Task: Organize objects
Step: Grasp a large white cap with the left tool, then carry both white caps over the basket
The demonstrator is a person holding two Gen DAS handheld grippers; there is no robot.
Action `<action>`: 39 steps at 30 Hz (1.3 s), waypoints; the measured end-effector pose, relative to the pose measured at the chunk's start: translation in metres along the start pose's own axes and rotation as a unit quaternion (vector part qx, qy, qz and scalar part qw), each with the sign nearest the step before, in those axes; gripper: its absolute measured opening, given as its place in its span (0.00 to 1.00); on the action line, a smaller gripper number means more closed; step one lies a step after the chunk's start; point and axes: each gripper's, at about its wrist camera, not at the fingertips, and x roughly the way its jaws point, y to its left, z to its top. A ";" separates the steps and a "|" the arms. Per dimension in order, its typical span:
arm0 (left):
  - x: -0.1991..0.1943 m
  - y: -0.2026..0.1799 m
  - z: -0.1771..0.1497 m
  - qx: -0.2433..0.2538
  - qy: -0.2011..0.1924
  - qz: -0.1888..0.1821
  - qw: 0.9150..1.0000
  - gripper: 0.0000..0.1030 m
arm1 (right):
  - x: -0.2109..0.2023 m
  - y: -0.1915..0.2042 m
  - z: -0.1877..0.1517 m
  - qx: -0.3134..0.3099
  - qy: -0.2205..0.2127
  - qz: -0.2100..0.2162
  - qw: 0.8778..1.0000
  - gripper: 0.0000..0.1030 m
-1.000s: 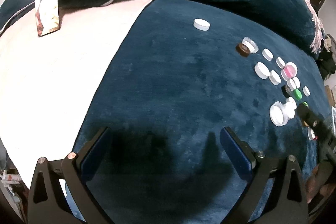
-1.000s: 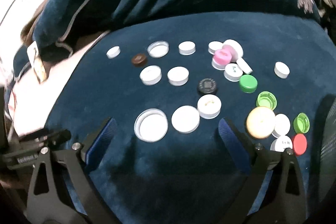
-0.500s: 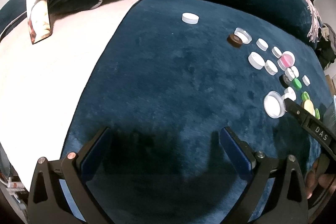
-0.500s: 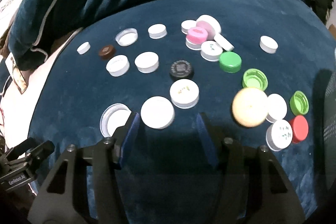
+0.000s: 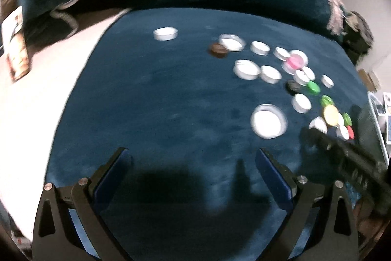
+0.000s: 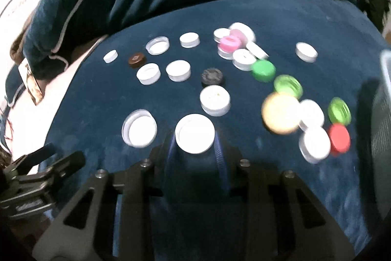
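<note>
Right wrist view shows the large white cap (image 6: 195,133) sitting between the two blue pads of the right gripper (image 6: 195,141), whose fingers are drawn in narrow against its sides; they look clamped on it, though blur leaves the exact contact a little uncertain. The step in hand seems to be the pick-up of this cap for sorting. The next move probably calls for a straight lift, kept level so the shallow cap does not slip out, then a carry to wherever like caps are being grouped.

The cap is round, flat-topped, plain white and low-walled, resting on the dark blue blanket (image 6: 97,138) near the camera. Just to its left lies an upturned white lid (image 6: 139,128), apart from it. Beyond it stands a smaller white cap (image 6: 215,100), then a black cap (image 6: 212,76). To the right a tan lid (image 6: 280,113) touches more white caps, with green caps (image 6: 263,70) and a red cap (image 6: 339,138) nearby.

From the left wrist, the left gripper (image 5: 193,168) hovers over bare blanket with its fingers spread wide, holding nothing.
</note>
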 end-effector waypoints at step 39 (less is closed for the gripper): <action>-0.125 -0.280 0.020 0.260 -0.087 -0.239 0.931 0.40 | -0.237 -0.153 -0.018 0.184 -0.199 -0.085 0.959 0.32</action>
